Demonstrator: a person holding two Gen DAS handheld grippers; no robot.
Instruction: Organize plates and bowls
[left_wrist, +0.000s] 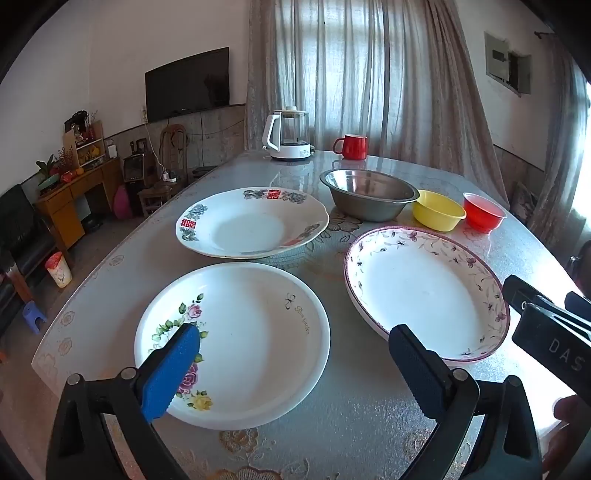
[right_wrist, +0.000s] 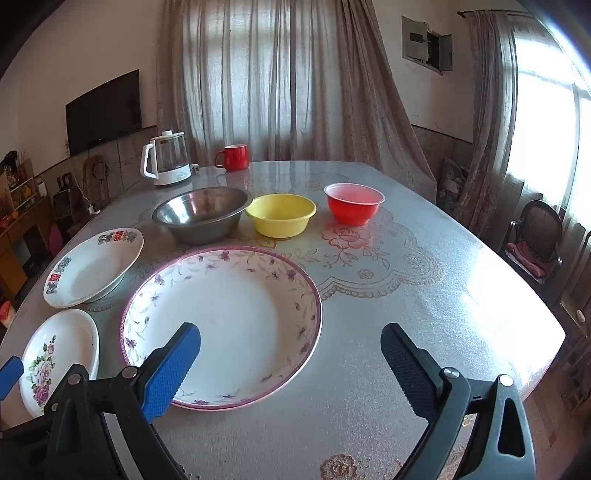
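The rose-print plate (left_wrist: 236, 343) lies flat under the spread, empty left gripper (left_wrist: 295, 350). The purple-rimmed plate (right_wrist: 225, 321) (also rim up) lies below the right gripper (right_wrist: 290, 349), likewise spread.

Colours and patterns on the dishes

Round white china plate with pink roses (left_wrist: 236, 343); purple-vined round white plate (left_wrist: 424, 291); plain yellow plastic bowl (right_wrist: 280, 215); red plastic bowl (right_wrist: 354, 203).

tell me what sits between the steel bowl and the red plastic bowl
The yellow plastic bowl sits between the round steel bowl and the red plastic bowl, close beside the steel one. The right wrist view shows it best.
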